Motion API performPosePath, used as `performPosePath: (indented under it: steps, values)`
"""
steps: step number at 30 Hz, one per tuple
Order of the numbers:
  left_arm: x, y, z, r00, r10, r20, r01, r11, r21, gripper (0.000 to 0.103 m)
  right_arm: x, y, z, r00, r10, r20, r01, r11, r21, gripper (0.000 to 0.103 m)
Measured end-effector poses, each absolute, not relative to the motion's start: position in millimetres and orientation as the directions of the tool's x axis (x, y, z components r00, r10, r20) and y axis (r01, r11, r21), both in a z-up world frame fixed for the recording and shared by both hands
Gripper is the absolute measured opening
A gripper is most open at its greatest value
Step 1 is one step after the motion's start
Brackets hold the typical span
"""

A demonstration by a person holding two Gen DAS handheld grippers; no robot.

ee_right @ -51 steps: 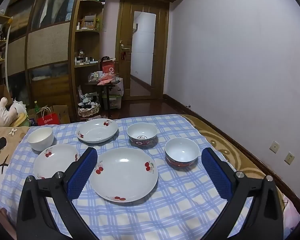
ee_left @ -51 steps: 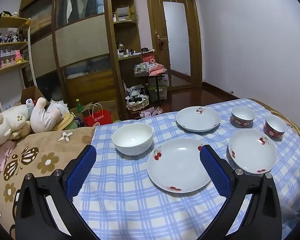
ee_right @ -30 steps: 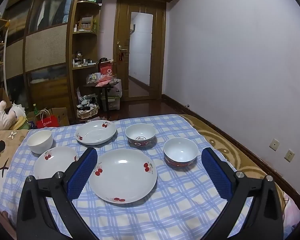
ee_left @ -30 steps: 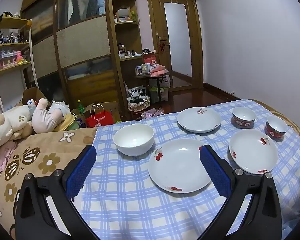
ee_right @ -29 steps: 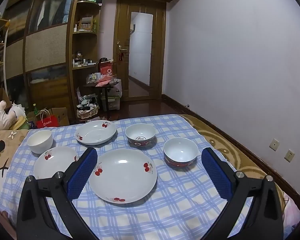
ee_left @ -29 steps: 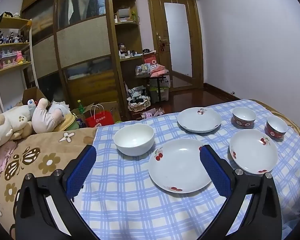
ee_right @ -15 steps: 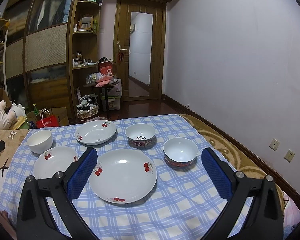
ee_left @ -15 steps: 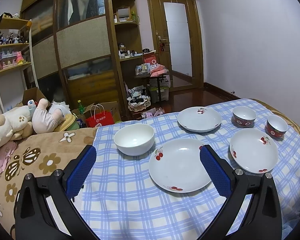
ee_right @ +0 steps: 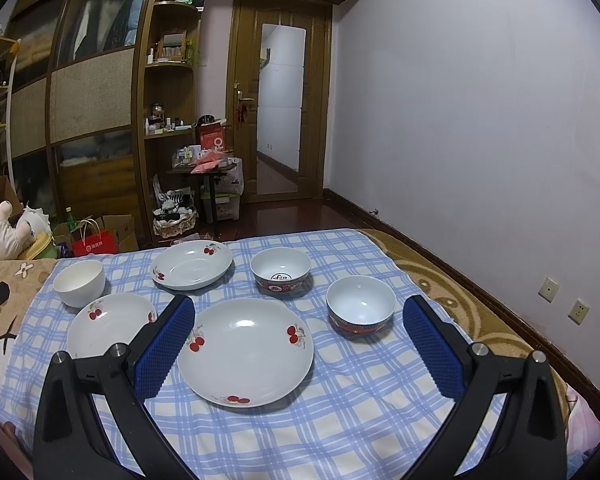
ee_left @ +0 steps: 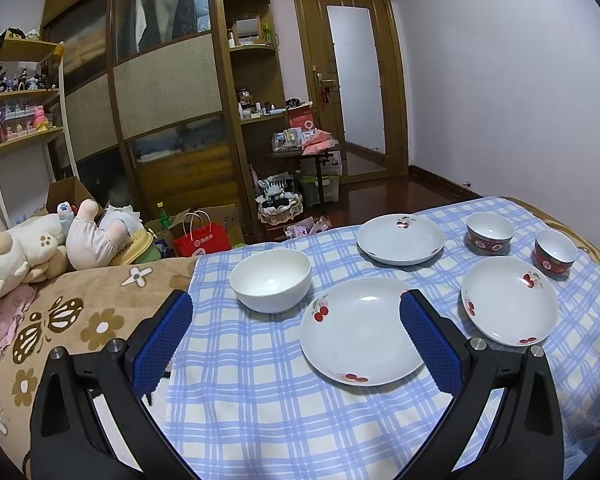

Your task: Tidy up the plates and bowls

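Blue-padded, both the left tool [ee_left: 296, 334] and right tool [ee_right: 298, 340] hang spread wide and empty low in frame above the blue checked cloth [ee_right: 340, 420], three white cherry-print plates [ee_right: 245, 351] mid-frame, a plain white bowl [ee_left: 271, 280] and two red-patterned bowls [ee_right: 360, 305] beyond.

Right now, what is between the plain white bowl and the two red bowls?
In the right wrist view, a cherry plate lies between the white bowl and the red bowls, on the checked cloth.

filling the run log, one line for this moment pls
left gripper open | right gripper open | plates, bowls untouched on checked cloth
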State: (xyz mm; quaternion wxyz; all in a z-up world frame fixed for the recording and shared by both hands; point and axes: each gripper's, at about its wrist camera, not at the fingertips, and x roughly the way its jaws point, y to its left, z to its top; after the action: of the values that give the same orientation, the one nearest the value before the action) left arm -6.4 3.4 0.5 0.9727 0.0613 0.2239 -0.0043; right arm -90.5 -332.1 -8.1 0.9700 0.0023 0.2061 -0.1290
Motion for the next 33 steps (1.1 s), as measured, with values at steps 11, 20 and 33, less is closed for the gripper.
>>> performPosePath:
  steps: [11, 20, 33]
  values:
    - [-7.1, 4.7, 1.7, 0.897, 0.011, -0.441, 0.042, 0.993, 0.11, 0.102, -89.6, -333.7, -7.6, 0.881, -0.252, -0.401, 0.252, 0.966, -0.053, 0.103]
    - [-5.7, 8.8, 2.7, 0.892, 0.012, -0.453, 0.036, 0.994, 0.099, 0.102, -90.2, -333.8, -7.8, 0.882, -0.25, -0.401, 0.25, 0.967, -0.051, 0.103]
    - [-4.4, 4.9, 2.1, 0.89, 0.013, -0.455, 0.039, 0.994, 0.105, 0.102, -87.6, -335.4, -12.1, 0.879, -0.245, -0.408, 0.24, 0.969, -0.064, 0.103]
